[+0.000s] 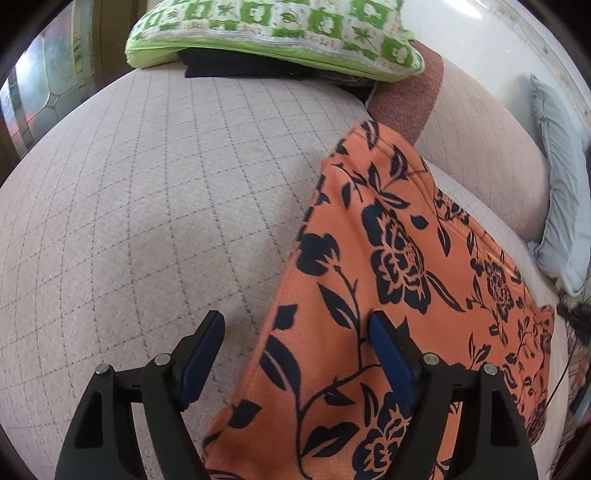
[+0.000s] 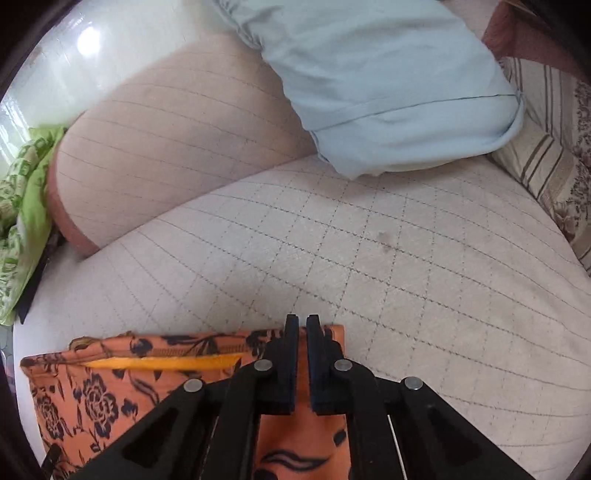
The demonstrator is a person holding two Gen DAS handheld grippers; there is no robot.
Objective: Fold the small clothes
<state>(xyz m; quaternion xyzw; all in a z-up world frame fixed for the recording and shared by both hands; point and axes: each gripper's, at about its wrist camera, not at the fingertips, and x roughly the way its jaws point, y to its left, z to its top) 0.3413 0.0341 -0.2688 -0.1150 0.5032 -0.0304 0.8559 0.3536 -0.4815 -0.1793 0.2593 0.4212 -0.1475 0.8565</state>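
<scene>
Orange flowered garment [image 1: 388,295] lies spread on the quilted cushion [image 1: 147,221], its top edge toward the backrest [image 2: 166,147]. Left gripper [image 1: 295,354] hovers over the cloth's left edge, jaws wide apart and gripping nothing – one finger over the cushion, the other over the fabric. Right gripper [image 2: 302,332] sits above the garment's far corner, jaws nearly together; whether cloth is pinched, I cannot tell – green pillow [image 1: 277,33] behind

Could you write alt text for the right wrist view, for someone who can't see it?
The black right gripper, jaws nearly together, hangs over the edge of an orange floral garment on a quilted sofa seat. A pale blue pillow lies behind.
</scene>
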